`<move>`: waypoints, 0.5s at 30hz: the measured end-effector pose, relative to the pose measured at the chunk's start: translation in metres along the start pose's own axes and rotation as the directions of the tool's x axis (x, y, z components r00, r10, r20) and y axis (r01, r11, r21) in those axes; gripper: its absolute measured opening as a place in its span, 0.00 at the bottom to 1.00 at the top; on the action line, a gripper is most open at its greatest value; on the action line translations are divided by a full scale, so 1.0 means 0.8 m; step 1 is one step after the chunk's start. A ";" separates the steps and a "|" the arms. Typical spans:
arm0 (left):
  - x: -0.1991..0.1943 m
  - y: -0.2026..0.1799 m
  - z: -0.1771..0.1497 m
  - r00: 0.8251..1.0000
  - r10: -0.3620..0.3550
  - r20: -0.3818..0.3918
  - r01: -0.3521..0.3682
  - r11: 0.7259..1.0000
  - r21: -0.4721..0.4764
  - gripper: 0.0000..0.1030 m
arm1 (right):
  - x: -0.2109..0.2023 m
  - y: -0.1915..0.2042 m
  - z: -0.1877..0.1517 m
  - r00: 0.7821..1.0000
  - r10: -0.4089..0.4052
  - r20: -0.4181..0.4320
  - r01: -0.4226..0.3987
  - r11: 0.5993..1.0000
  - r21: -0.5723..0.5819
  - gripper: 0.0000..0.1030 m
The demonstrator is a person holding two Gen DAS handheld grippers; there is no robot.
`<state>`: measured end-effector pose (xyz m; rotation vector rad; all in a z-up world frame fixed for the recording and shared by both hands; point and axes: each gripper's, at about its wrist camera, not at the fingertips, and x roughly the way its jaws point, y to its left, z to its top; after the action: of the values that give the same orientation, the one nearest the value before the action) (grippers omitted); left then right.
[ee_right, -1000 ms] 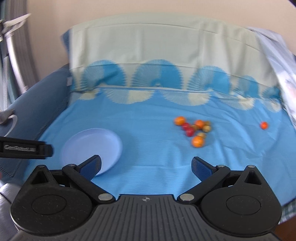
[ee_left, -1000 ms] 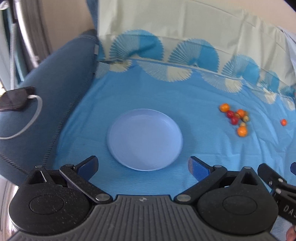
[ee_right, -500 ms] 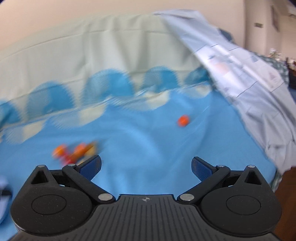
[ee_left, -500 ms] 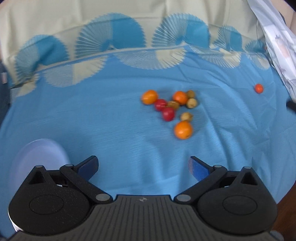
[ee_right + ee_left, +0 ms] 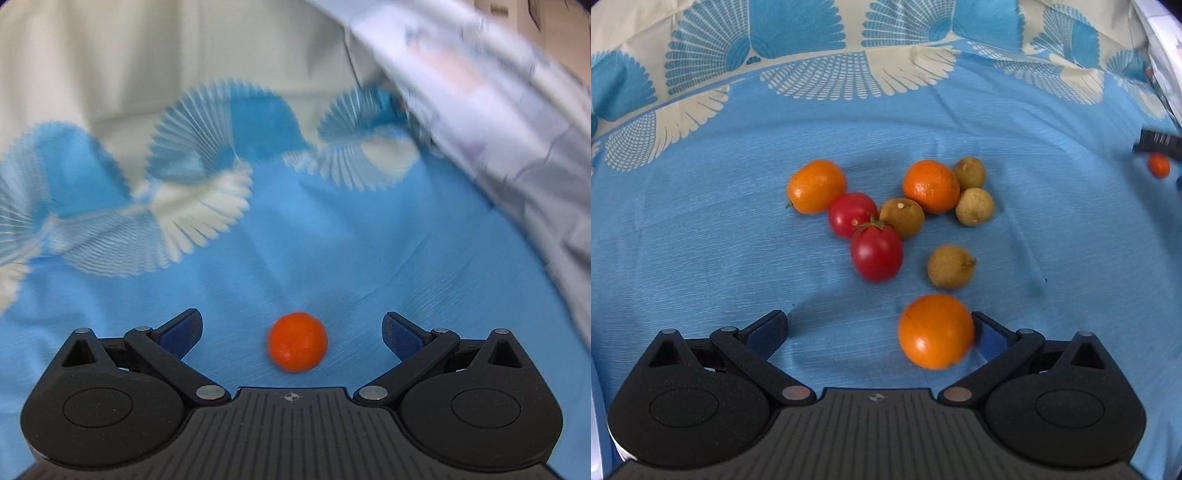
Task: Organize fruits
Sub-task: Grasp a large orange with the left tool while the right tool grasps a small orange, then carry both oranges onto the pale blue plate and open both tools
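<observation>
In the left wrist view a cluster of fruit lies on the blue cloth: three oranges, two red tomatoes (image 5: 876, 253) and several small yellow-brown fruits (image 5: 951, 266). My left gripper (image 5: 882, 330) is open, low over the cloth, with the nearest orange (image 5: 935, 331) between its fingers, close to the right one. In the right wrist view my right gripper (image 5: 291, 332) is open around a lone small orange fruit (image 5: 297, 346), which also shows far right in the left wrist view (image 5: 1158, 165). The plate shows only as a sliver (image 5: 595, 424).
The blue cloth (image 5: 701, 240) has a cream and blue fan-patterned border (image 5: 812, 55) at the back. A pale grey-blue sheet (image 5: 517, 129) hangs at the right, close to the lone fruit. The right gripper's tip (image 5: 1158, 142) shows at the left view's right edge.
Both grippers swung right and moved in low. The left went from the plate to the fruit cluster; the right went to the lone orange fruit, now between its fingers.
</observation>
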<state>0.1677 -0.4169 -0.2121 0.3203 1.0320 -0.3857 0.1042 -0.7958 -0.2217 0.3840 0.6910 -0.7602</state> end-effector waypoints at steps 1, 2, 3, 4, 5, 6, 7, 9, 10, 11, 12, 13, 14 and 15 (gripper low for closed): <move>0.000 0.002 0.002 1.000 -0.003 -0.006 0.003 1.000 -0.005 1.00 | 0.009 0.002 -0.005 1.000 -0.007 -0.005 0.007 1.000 -0.014 1.00; 0.000 0.003 0.003 1.000 -0.004 -0.011 0.004 1.000 -0.005 1.00 | 0.007 0.007 -0.011 0.999 -0.014 0.043 0.016 0.999 -0.050 0.99; -0.001 0.006 0.004 1.000 0.001 -0.012 -0.001 1.000 -0.005 1.00 | 0.006 0.010 -0.015 0.998 -0.020 0.056 0.024 0.997 -0.068 0.99; -0.007 0.007 0.003 1.000 -0.004 -0.001 0.004 1.000 -0.013 0.93 | 0.005 0.009 -0.017 0.997 -0.016 0.071 0.020 0.998 -0.061 0.99; -0.012 0.010 0.002 0.999 -0.032 0.012 0.033 0.999 -0.025 0.78 | 0.002 0.008 -0.019 0.997 -0.010 0.079 0.014 0.998 -0.054 0.90; -0.018 0.011 0.002 0.999 -0.052 0.014 0.052 0.998 -0.030 0.72 | -0.003 0.009 -0.021 0.995 -0.015 0.101 0.021 0.998 -0.058 0.79; -0.024 0.011 0.002 0.998 -0.062 0.017 0.062 0.998 -0.025 0.55 | -0.007 0.011 -0.021 0.993 -0.028 0.111 0.036 0.997 -0.072 0.43; -0.031 0.010 0.003 0.996 -0.087 0.016 0.088 0.996 -0.011 0.40 | -0.012 0.013 -0.021 0.995 -0.018 0.096 0.025 0.997 -0.068 0.36; -0.034 0.009 0.001 0.996 -0.084 0.013 0.084 0.996 -0.009 0.40 | -0.019 0.011 -0.021 0.996 -0.002 0.093 0.007 0.998 -0.063 0.36; -0.036 0.009 0.000 0.996 -0.084 0.013 0.084 0.996 -0.008 0.40 | -0.023 0.011 -0.021 0.996 0.002 0.091 0.003 0.998 -0.062 0.36; -0.040 0.010 -0.001 0.996 -0.083 0.015 0.083 0.996 -0.010 0.40 | -0.029 0.013 -0.022 0.996 0.001 0.091 0.004 0.998 -0.063 0.35; -0.046 0.011 -0.002 0.997 -0.080 0.021 0.080 0.997 -0.013 0.39 | -0.040 0.015 -0.022 0.995 0.000 0.097 0.006 0.998 -0.065 0.35; -0.054 0.014 -0.002 0.996 -0.079 0.030 0.080 0.997 -0.017 0.39 | -0.054 0.017 -0.022 0.994 0.009 0.108 -0.002 0.998 -0.066 0.35; -0.064 0.017 -0.002 0.996 -0.077 0.038 0.078 0.997 -0.022 0.39 | -0.070 0.020 -0.021 0.992 0.031 0.122 -0.022 0.997 -0.069 0.35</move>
<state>0.1494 -0.3957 -0.1671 0.2519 1.0138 -0.4480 0.0796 -0.7484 -0.1938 0.2815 0.5927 -0.7272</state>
